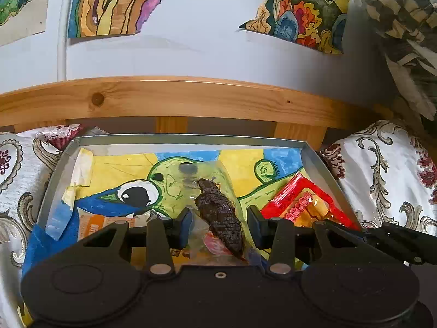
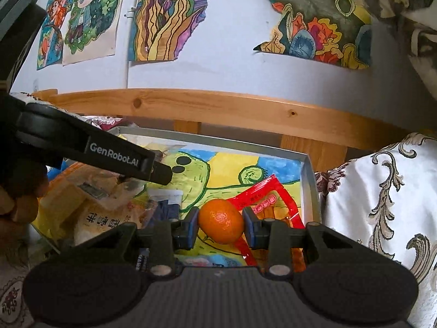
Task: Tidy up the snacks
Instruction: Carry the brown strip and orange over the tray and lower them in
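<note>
Your right gripper (image 2: 220,225) is clamped on one orange (image 2: 220,224), its two blue pads pressed against the fruit's sides, above the right part of the one grey tray (image 2: 310,180). Your left gripper (image 1: 218,218) has its fingers spread, with one clear packet holding a dark snack (image 1: 218,213) lying between them on the tray floor; neither finger touches it.

Counted in the tray: one red packet (image 1: 306,199) near the right wall, partly under the orange in the right view; one dark snack packet near the middle; a heap of yellow and orange packets (image 2: 90,205) on the left side, too jumbled to count. A painted sheet (image 1: 131,169) lines the tray bottom.

In the right view the left gripper's black arm (image 2: 95,147) crosses over the heap and hides part of it. Patterned cushions (image 2: 382,191) flank the tray, a wooden rail (image 1: 191,98) runs behind it, and three drawings (image 2: 174,16) hang on the wall.
</note>
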Tool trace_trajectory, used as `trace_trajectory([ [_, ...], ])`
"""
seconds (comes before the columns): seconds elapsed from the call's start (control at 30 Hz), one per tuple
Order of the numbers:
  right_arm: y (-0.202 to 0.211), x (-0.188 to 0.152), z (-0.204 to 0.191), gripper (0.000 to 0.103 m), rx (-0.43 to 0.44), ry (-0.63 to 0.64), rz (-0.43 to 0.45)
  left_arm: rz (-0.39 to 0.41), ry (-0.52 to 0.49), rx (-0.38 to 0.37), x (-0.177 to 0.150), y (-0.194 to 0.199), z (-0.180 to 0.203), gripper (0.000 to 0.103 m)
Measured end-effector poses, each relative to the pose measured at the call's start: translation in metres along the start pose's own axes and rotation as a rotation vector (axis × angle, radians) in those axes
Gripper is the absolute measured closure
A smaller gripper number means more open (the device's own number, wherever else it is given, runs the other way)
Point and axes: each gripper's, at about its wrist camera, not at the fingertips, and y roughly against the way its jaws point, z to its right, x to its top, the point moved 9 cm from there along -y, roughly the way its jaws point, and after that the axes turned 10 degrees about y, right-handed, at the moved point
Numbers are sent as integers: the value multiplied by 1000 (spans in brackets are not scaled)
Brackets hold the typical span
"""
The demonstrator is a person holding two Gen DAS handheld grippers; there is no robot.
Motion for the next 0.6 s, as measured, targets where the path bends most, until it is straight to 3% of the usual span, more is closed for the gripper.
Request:
trace_trajectory([
  [0.37,-6,-2,-2,65,7,0,-16,-33,18,8,-7,-7,-1,57],
  [0.47,-8,-3,-3,64,4,8,-26,-40,56,9,-7,-5,-4,45],
  [0.6,-4,0,-2,48,-2,2,-17,-29,96,13,-3,6,-7,31],
])
